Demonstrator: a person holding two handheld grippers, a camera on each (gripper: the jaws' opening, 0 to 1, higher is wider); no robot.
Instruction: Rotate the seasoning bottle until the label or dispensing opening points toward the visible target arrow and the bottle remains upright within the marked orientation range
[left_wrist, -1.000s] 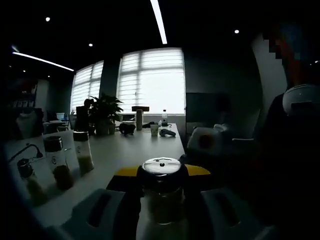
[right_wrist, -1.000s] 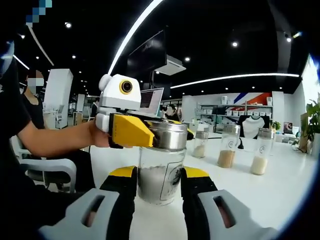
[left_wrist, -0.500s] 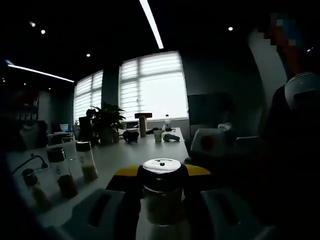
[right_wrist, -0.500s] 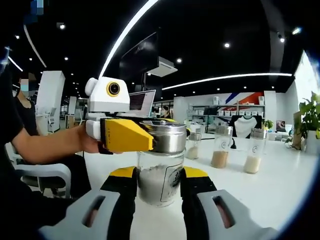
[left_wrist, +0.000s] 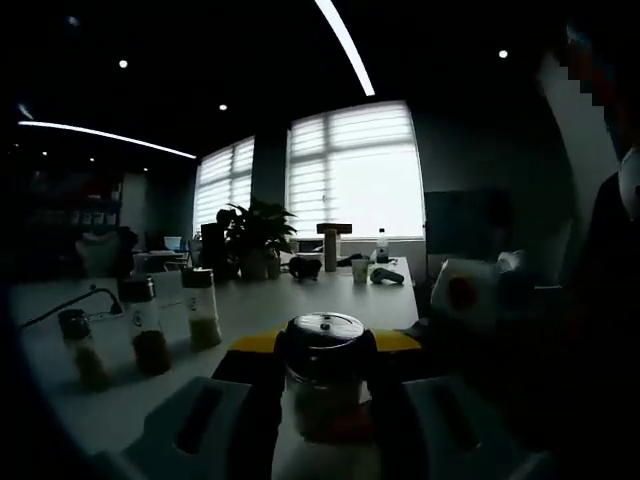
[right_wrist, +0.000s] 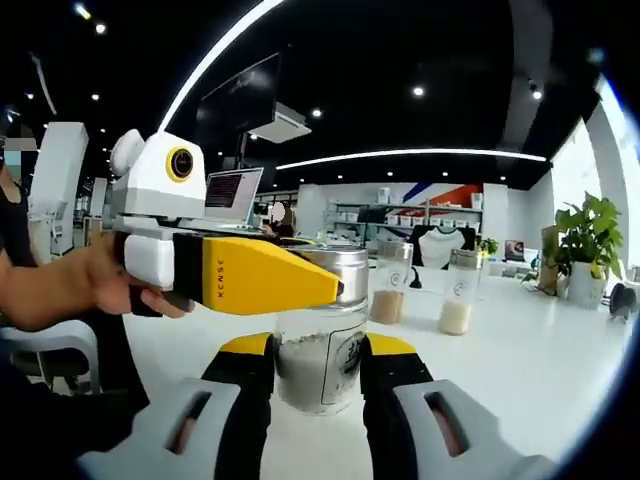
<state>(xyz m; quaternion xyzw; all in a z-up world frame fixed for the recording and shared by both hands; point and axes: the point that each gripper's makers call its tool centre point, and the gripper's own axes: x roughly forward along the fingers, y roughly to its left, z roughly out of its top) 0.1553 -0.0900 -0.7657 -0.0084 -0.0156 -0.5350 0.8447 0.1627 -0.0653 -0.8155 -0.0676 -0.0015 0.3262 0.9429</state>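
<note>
While the seasoning bottle (right_wrist: 318, 360) stands upright on the white tabletop (right_wrist: 520, 370), it is clamped at its glass body by the right gripper (right_wrist: 317, 362) and at its metal lid (right_wrist: 335, 275) by the left gripper (right_wrist: 262, 283), whose yellow jaws are closed on either side of the cap. Held at two heights like this, the bottle could be tipped if the two hands were turned about different axes, and the lid could be unscrewed instead of the whole bottle being rotated. No target arrow or marked range can be made out near the bottle, so overshoot could go unnoticed. Beyond the bottle, three other jars (right_wrist: 388, 295) stand well apart on the tabletop, and in the left gripper view a second row of jars (left_wrist: 150, 325) stands off to one side of it; these are unlikely to be struck.
</note>
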